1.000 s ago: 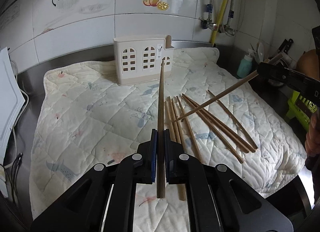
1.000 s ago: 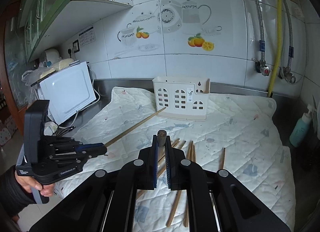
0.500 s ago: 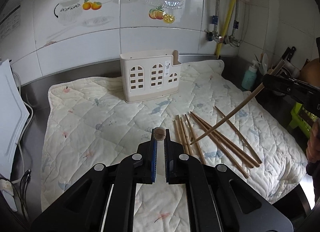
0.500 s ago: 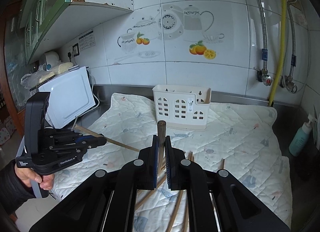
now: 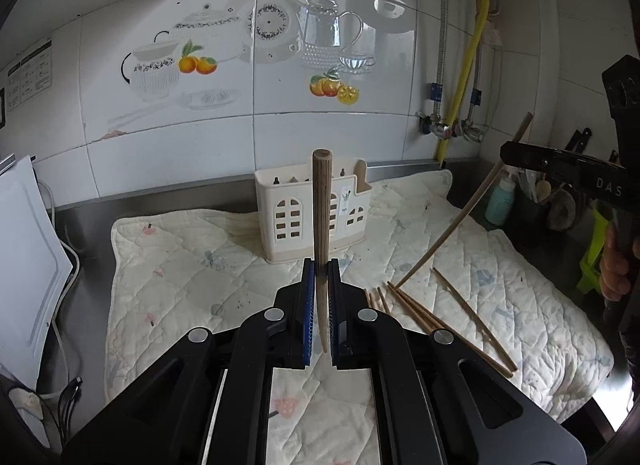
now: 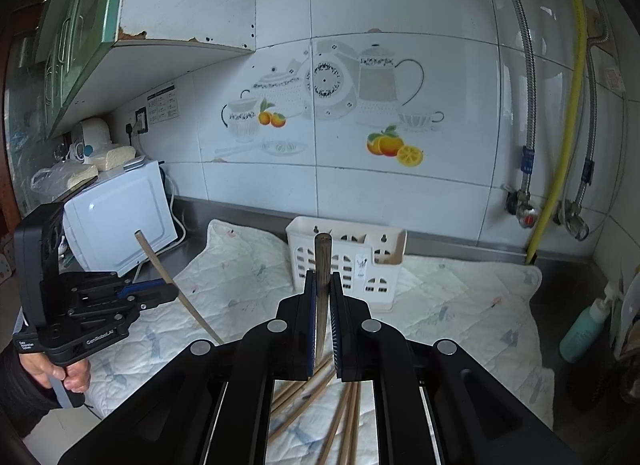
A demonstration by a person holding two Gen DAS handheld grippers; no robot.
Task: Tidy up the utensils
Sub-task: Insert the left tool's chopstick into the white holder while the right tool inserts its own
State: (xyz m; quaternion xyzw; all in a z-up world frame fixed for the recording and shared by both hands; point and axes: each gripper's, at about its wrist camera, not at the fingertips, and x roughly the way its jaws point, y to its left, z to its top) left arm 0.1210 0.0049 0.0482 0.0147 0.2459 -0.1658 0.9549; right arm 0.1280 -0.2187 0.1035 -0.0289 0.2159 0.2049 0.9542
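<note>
Chopsticks stood clamped, one per gripper; tips should enter the caddy at frame centre vertically.

The left gripper fills the lower middle of its own wrist view, jaws drawn together with only a narrow slit between the blue-edged pads, clamped on a wooden chopstick that stands nearly upright. In the right wrist view it appears at the left edge, held by a hand in a dark sleeve at lower left. The right gripper sits at lower centre of its view, jaws likewise pressed onto a second chopstick. From the left wrist view it reaches in from the right edge, a hand gripping its handle.
</note>
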